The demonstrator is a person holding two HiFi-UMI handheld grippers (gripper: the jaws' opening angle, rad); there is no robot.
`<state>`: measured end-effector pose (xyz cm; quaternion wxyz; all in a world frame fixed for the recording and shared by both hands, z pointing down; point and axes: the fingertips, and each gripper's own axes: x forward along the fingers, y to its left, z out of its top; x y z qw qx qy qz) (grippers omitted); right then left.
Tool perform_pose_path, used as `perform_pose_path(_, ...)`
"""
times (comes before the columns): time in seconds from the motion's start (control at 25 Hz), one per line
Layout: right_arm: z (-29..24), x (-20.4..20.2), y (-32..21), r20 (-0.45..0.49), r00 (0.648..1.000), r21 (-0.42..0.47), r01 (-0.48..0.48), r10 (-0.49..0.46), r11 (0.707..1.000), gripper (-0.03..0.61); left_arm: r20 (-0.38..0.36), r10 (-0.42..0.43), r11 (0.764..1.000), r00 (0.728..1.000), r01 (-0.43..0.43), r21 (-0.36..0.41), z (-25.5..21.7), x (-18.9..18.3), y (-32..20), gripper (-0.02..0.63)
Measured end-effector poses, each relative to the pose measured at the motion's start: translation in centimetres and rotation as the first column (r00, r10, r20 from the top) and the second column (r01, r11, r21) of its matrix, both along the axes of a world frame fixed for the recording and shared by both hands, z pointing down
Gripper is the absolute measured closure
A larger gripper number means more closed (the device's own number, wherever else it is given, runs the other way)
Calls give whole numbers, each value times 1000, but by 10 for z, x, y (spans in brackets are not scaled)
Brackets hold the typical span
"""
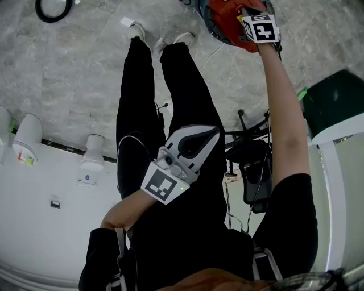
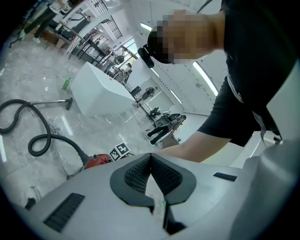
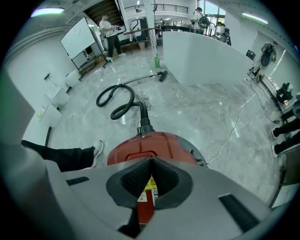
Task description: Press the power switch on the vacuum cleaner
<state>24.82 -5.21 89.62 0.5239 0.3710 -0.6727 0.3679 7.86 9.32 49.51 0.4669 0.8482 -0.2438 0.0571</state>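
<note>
The red vacuum cleaner [image 1: 227,20] stands on the marble floor at the top of the head view, just past the person's shoes. My right gripper [image 1: 248,10] is held out over its top, with the marker cube toward me. In the right gripper view the right gripper [image 3: 151,160] is shut and empty. Its tips hover just above the red body [image 3: 154,143], and a yellow label [image 3: 149,186] shows below them. I cannot make out the switch. My left gripper [image 1: 214,133] is shut and empty, held against the person's dark clothes. From the left gripper [image 2: 150,156], the vacuum [image 2: 96,160] looks small and far off.
The black hose [image 3: 121,101] curls away to a wand [image 3: 140,77] on the floor beside a green bottle [image 3: 156,60] and a big white counter [image 3: 206,61]. A white cord [image 1: 213,54] trails near the shoes. A white ledge with lamps [image 1: 91,160] lies at the left, black equipment [image 1: 255,170] at the right.
</note>
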Motion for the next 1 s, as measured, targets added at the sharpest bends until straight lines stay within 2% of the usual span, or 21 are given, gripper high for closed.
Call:
perform_pose_path(0.16, -2, -1, 0, -23, 1000, 26, 11, -10, 1000, 558, -3, 21, 1000, 1000, -21, 9, -2, 0, 3, 595)
perform_pose_path(0.36, -6, -3, 0, -94, 993, 90, 80, -71, 993, 559, 10, 48, 998, 999, -48, 33, -6, 4, 5, 595)
perform_pose_path(0.44, -9, -4, -3, -93, 995, 132, 52, -39, 990, 560, 8, 52, 997, 999, -53, 48, -10, 7, 4, 595)
perform_pose_path(0.52, -15, -5, -5, -66, 997, 172, -16, 27, 985, 560, -5, 69, 996, 998, -69, 55, -15, 9, 6, 595)
perform_pose_path(0.6, -22, -7, -6, -49, 995, 194, -74, 85, 978, 560, -36, 93, 995, 995, -92, 36, -18, 8, 10, 595)
perform_pose_path(0.68, -29, -7, -8, -36, 990, 212, -124, 134, 969, 560, -65, 88, 996, 994, -88, 9, -17, 4, 9, 595)
perform_pose_path(0.8, -40, -9, -9, -5, 981, 233, -188, 194, 954, 560, -57, 67, 998, 996, -67, 10, -14, -3, 2, 595)
perform_pose_path(1.0, -67, -26, -6, 1, 993, 277, -115, 119, 954, 560, -34, 57, 998, 998, -56, 30, -17, -8, -5, 595)
